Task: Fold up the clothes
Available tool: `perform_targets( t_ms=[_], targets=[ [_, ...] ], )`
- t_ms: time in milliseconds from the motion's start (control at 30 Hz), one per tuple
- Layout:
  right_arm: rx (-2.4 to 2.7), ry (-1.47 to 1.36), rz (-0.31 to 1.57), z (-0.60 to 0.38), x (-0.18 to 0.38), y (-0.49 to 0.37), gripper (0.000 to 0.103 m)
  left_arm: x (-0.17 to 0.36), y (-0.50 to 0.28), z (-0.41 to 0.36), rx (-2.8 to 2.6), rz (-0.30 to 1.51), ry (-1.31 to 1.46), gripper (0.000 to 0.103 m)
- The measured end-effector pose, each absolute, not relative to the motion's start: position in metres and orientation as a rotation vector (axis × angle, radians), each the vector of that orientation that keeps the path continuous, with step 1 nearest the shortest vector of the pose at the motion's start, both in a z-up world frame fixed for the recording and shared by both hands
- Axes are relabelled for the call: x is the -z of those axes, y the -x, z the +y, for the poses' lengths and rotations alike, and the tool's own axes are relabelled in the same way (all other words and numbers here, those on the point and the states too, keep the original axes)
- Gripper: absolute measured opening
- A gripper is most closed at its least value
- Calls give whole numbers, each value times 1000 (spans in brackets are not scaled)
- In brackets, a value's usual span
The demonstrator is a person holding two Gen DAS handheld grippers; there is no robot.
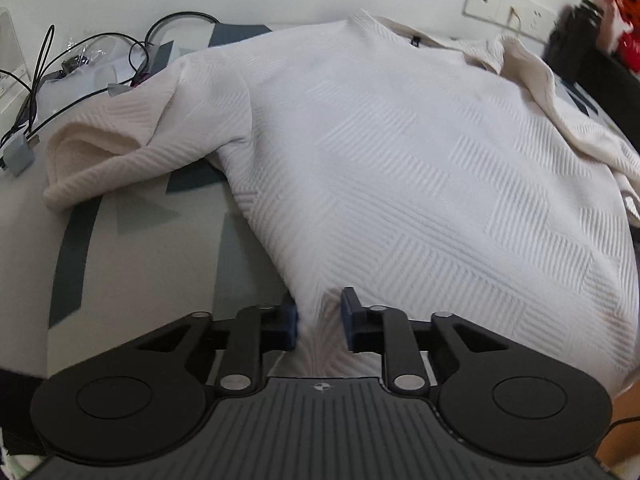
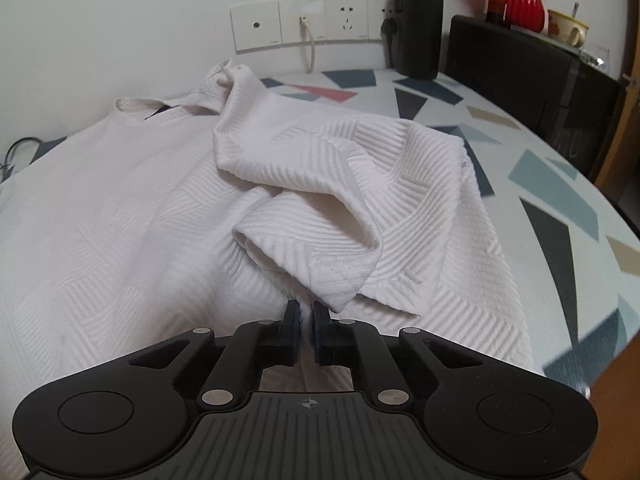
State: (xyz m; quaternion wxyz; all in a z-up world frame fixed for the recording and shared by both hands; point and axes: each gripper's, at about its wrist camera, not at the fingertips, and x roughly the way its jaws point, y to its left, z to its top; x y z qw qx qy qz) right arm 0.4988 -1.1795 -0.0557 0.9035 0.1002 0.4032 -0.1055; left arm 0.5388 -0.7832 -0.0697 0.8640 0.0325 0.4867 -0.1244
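Nearest the lens in the left wrist view, the left gripper [image 1: 320,318] is seen with a bunched ridge of the white shirt [image 1: 400,168] drawn up between its blue pads; the jaws are clenched on that hem fabric. In the right wrist view the right gripper [image 2: 306,330] is likewise clamped, its jaws nearly together with a thin pleat of the same shirt [image 2: 120,208] pinched between them.

The shirt is spread across the patterned tabletop [image 2: 560,168], collar [image 2: 140,106] toward the wall and hem toward the grippers. One sleeve [image 1: 116,152] is laid out to the side near a tangle of cables [image 1: 36,80], while the opposite sleeve [image 2: 320,184] is flopped back over the body in a loose, rumpled heap. A black flask [image 2: 420,20] and a red vase [image 2: 524,0] stand at the far edge of the tabletop, well apart from the cloth.

The step in hand is judged to be the taking-up of the bottom hem at two points, an early stage, since no neat fold is yet visible. For the next move, both grips would need to be held firm and the hem carried evenly toward the collar. The rumpled sleeve could be trapped inside the fold and may need to be smoothed out.
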Motion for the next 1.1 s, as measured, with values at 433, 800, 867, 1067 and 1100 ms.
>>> perform_targets(
  t_ms=[433,800,867,1067,1100],
  targets=[
    [244,-264,906,-1179,50,-443,5,65,-521,-771,264,1144,-39,21],
    [188,-152,716,-1140,-16,-455,49,33,-530,-775,269,1096,-5,61],
    [182,-158,684,-1145,-24,-463,49,34,-534,-775,280,1123,23,68],
    [243,-328,642,-1180,-42,-493,49,34,-532,-756,238,1199,108,73],
    [252,-359,627,-1185,-45,-497,49,33,-530,-750,223,1207,128,73]
  ],
)
